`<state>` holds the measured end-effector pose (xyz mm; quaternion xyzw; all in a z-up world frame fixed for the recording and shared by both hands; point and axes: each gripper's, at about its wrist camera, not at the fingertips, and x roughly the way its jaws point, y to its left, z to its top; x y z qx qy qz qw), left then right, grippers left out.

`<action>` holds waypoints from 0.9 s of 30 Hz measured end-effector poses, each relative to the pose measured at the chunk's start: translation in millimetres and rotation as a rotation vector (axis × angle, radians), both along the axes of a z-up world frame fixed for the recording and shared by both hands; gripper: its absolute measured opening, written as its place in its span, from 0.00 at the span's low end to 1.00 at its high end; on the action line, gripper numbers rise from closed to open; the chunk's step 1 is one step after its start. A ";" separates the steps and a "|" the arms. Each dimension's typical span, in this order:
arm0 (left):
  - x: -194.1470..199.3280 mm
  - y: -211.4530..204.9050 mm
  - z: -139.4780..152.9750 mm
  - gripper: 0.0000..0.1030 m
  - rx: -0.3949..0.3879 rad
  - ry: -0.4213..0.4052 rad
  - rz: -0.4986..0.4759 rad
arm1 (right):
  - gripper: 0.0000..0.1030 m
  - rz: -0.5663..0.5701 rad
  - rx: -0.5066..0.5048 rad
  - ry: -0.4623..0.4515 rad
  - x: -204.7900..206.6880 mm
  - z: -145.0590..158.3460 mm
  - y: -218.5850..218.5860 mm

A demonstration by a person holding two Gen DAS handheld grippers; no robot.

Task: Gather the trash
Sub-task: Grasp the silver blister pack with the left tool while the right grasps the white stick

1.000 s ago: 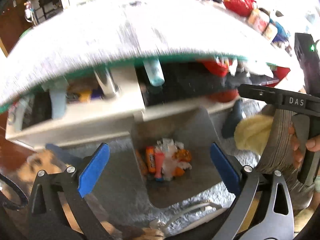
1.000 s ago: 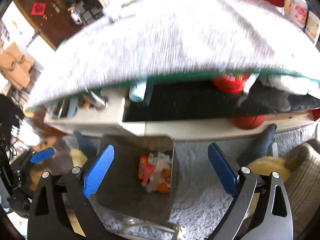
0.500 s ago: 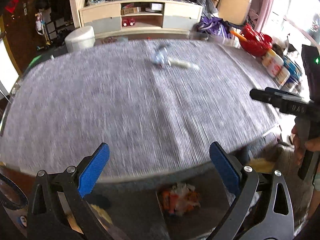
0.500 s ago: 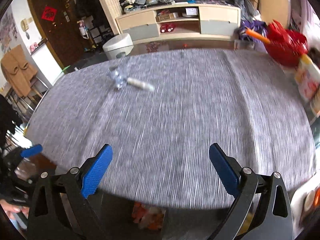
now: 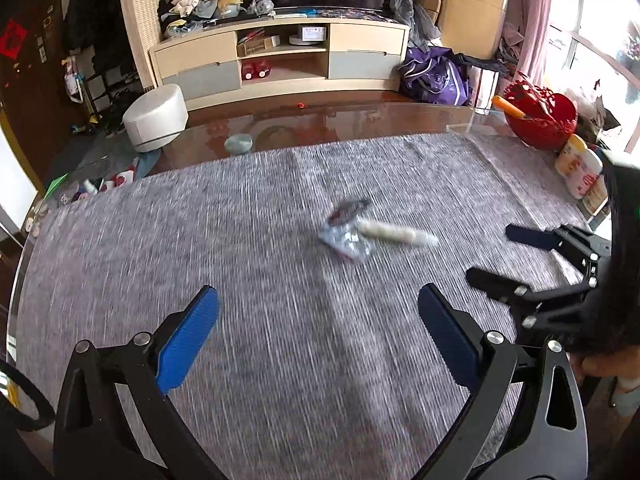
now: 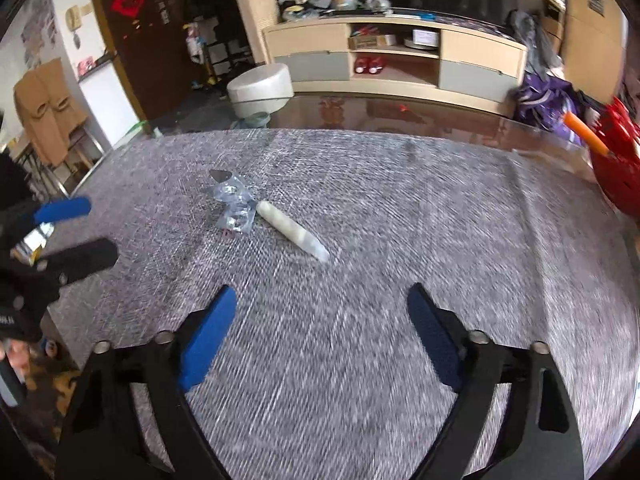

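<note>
Both grippers' fingers are spread wide and empty: left gripper (image 5: 318, 330), right gripper (image 6: 322, 326). The crumpled clear wrapper (image 6: 234, 206) and white stick (image 6: 292, 234) touching it lie mid-tabletop (image 6: 460, 240), well ahead of both. The flimsy wrapper could slide away, or the stick roll, under a careless pinch. Only the left view shows bottles (image 5: 580, 168) near the red basket (image 5: 540, 118).

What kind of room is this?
Most likely a lived-in home living room: a low TV cabinet piled with clothes, a glass-topped table under a grey cloth, and a purple bag.
</note>
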<state>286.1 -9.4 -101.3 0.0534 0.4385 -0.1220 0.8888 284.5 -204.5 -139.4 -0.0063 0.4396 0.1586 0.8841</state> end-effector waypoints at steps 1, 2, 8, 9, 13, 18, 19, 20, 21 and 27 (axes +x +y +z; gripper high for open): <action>7.3 -2.2 -1.9 0.87 0.001 0.001 0.001 | 0.69 0.013 -0.008 0.004 5.2 -3.2 5.5; 13.5 -3.3 -3.7 0.82 -0.001 0.007 0.002 | 0.64 0.023 -0.013 0.008 8.5 -5.5 8.5; 50.4 -10.6 -22.0 0.72 -0.032 0.054 -0.020 | 0.49 0.079 -0.024 0.033 34.4 -22.0 23.2; 55.8 -13.7 -25.4 0.71 -0.033 0.060 -0.027 | 0.49 0.086 -0.026 0.033 36.7 -23.7 24.8; 72.2 -23.3 -37.2 0.71 -0.036 0.078 -0.045 | 0.49 0.113 -0.019 0.027 45.4 -28.8 28.4; 93.1 -32.5 -51.0 0.67 -0.037 0.093 -0.064 | 0.29 0.127 -0.013 0.013 51.1 -29.9 29.1; 95.7 -33.6 -52.6 0.62 -0.039 0.097 -0.068 | 0.25 0.124 -0.007 0.016 51.7 -30.0 28.2; 98.7 -35.4 -55.2 0.57 -0.042 0.104 -0.073 | 0.19 0.124 -0.001 0.019 51.9 -30.1 27.4; 100.4 -36.4 -57.1 0.55 -0.044 0.108 -0.076 | 0.15 0.127 0.001 0.020 50.3 -29.7 26.7; 106.6 -40.1 -71.2 0.27 -0.045 0.145 -0.088 | 0.14 0.121 0.002 0.044 38.8 -29.3 20.1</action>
